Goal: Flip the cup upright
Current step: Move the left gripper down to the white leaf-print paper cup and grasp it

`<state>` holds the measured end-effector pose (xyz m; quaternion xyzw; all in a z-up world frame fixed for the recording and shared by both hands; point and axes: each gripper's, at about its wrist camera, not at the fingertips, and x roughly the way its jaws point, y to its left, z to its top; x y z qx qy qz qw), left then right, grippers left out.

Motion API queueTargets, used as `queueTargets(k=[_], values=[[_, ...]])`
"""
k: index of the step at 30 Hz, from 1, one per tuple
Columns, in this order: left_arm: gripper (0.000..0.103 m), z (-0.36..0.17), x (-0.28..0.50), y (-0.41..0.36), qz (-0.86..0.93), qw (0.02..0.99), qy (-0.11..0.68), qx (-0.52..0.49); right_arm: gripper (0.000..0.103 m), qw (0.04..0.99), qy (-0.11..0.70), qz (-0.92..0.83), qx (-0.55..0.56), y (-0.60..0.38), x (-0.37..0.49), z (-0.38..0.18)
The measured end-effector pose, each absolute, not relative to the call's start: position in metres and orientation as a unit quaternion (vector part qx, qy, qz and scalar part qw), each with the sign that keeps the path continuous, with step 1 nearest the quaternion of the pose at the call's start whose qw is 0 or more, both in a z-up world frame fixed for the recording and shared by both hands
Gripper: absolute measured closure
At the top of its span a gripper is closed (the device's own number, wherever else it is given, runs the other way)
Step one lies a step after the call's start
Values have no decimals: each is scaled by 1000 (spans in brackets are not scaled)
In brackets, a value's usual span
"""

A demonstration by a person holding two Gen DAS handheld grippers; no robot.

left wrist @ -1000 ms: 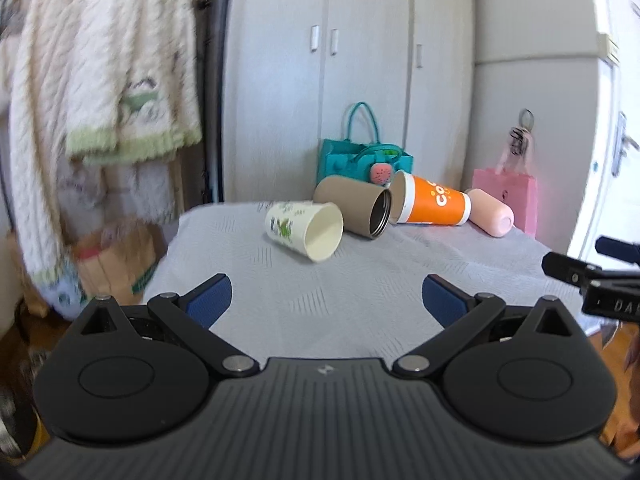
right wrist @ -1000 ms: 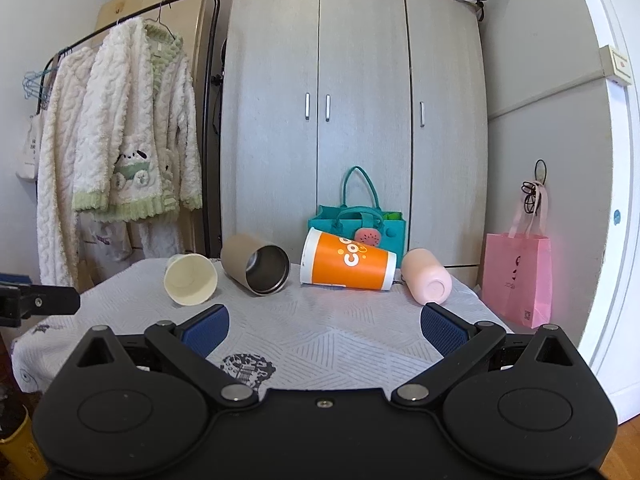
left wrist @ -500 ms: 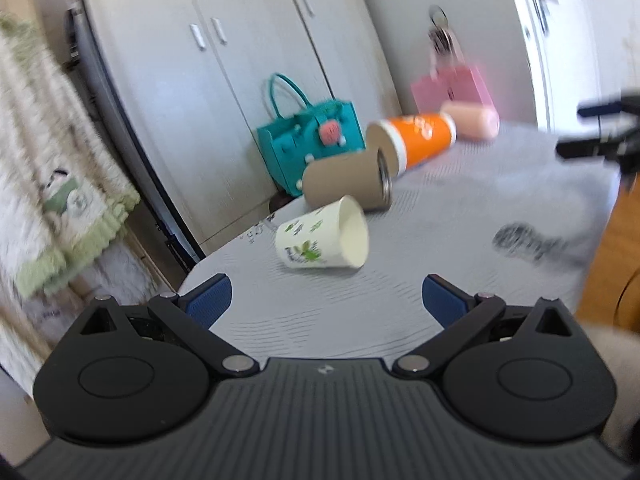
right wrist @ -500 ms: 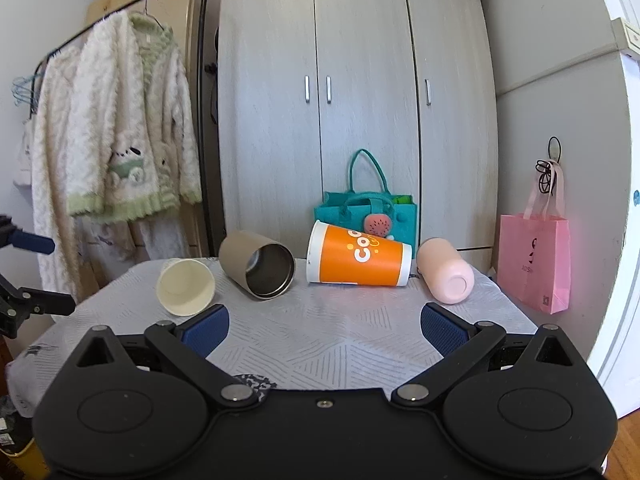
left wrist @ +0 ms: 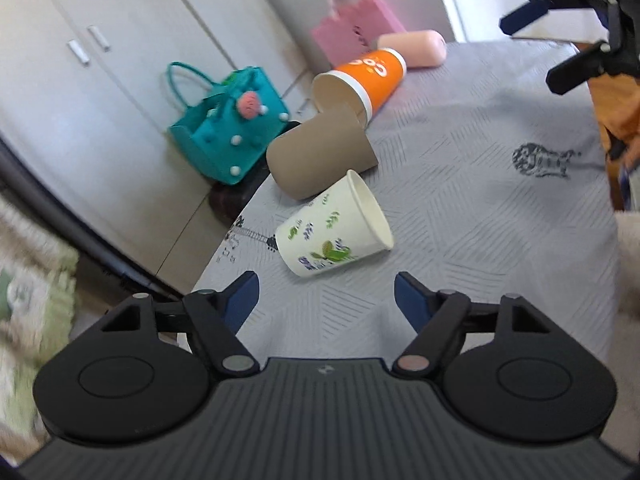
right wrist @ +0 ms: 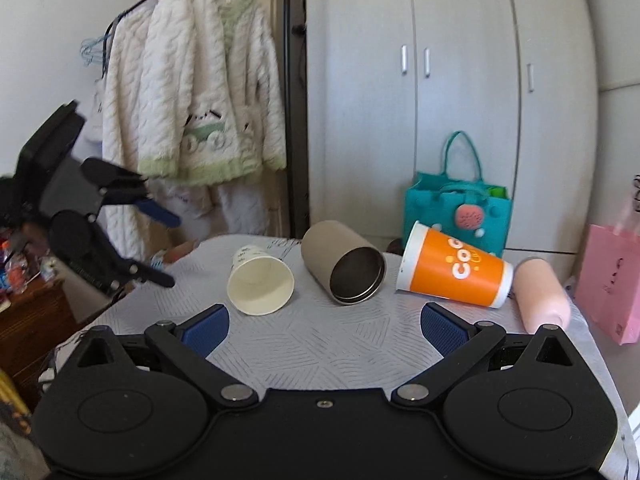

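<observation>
Several cups lie on their sides on the grey-clothed table [left wrist: 472, 216]. A white paper cup with leaf print [left wrist: 336, 232] lies nearest my left gripper [left wrist: 326, 300], which is open and empty just short of it. The cup also shows in the right wrist view [right wrist: 260, 282], mouth toward the camera. Beside it lie a tan metal tumbler [left wrist: 320, 156] [right wrist: 344, 266], an orange paper cup [left wrist: 362, 76] [right wrist: 456, 272] and a pink bottle [left wrist: 414, 48] [right wrist: 542, 294]. My right gripper [right wrist: 324, 326] is open and empty over the table's near side. It also appears at the top right of the left wrist view [left wrist: 560, 32].
A teal bag [right wrist: 458, 208] and a pink bag [right wrist: 610, 276] stand on the floor behind the table, before a grey wardrobe [right wrist: 440, 80]. A clothes rack with a white fleece jacket [right wrist: 192, 100] stands at the left. My left gripper shows at the left of the right wrist view [right wrist: 160, 248].
My left gripper has swung round to the table's left end, tilted, and closed in on the white paper cup. My right gripper has moved closer to the cups. Both stay open.
</observation>
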<state>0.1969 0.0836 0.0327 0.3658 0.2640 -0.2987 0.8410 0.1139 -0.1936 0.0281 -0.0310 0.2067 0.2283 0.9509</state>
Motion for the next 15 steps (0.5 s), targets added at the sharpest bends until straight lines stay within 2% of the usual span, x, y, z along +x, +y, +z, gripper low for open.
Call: queueTargets(k=[10,15], values=[[28,22,247,60,-374,743,257,491,0,939,259,224,-26,-205,158,18],[27,28,261,51,-404,739,257,474,0,935,270,228,-35,-206,173,14]])
